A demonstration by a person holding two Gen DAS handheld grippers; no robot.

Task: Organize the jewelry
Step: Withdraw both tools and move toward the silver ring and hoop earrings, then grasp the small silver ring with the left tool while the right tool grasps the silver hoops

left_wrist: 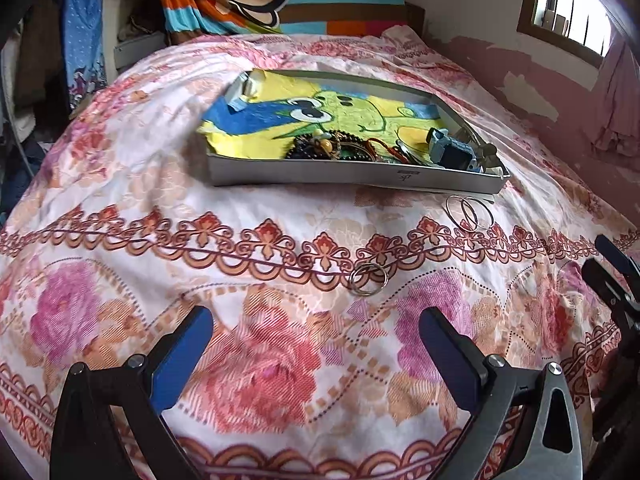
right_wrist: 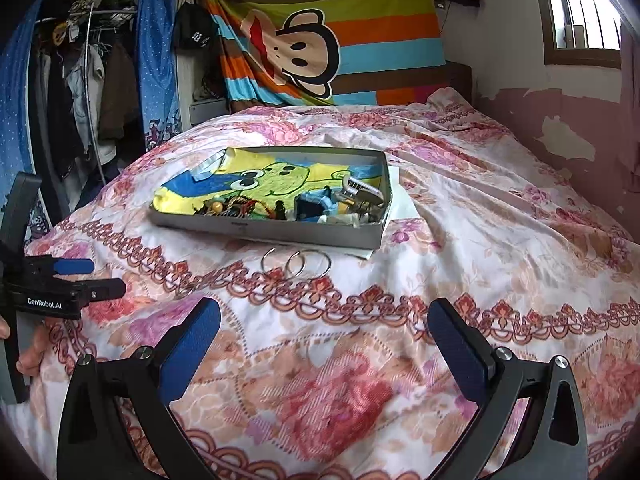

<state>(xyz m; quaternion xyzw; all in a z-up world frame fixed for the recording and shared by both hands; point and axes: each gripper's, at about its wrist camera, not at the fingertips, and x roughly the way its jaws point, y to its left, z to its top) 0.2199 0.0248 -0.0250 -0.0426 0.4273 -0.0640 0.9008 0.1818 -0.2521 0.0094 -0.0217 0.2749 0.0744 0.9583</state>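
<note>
Both grippers, left and right, hover fingers apart (empty) over the bed; 2 rings lie near the tray.

Four loose rings, one tray.

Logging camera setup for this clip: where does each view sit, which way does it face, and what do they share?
Left wrist: on the left gripper, low over the floral bedspread, facing the headboard; the right gripper enters at right.
Right wrist: on the right gripper, same heading; the left gripper and a hand show at left.
Shared: the metal tray and hoop earrings.
</note>
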